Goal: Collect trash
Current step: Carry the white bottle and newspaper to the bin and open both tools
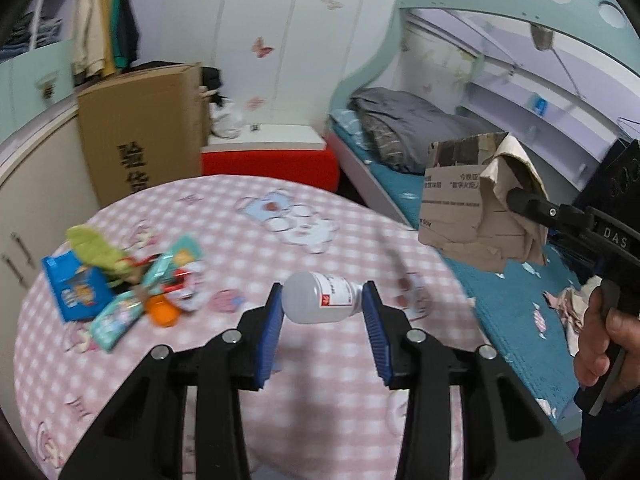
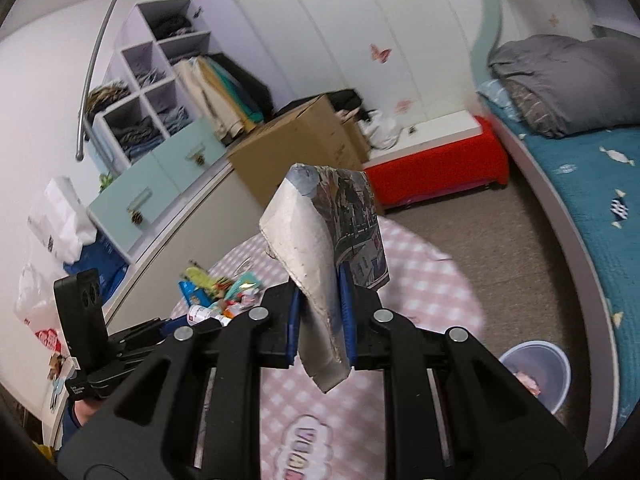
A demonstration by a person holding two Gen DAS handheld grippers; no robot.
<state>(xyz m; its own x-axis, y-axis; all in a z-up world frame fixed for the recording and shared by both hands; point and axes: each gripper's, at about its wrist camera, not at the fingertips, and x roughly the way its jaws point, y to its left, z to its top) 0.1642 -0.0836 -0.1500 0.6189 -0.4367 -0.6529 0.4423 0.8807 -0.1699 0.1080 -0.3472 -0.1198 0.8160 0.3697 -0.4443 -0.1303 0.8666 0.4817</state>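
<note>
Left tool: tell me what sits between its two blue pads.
In the left wrist view, a white plastic bottle lies crosswise between the pads of the left tool, above the pink checked tablecloth.

cardboard box (image 1: 140, 136) upper left, standing | red bench (image 1: 268, 164) centre, just right of the box | bed (image 1: 516, 304) right, teal cover | grey quilt (image 1: 404, 128) bunched on the bed | hanging clothes (image 1: 104, 20) top left | butterfly stickers (image 1: 262, 46) on the wardrobe doors

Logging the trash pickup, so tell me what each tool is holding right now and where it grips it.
Left tool: white plastic bottle, held end to end, base and cap. Right tool: torn cardboard piece, pinched at its lower edge.
</note>
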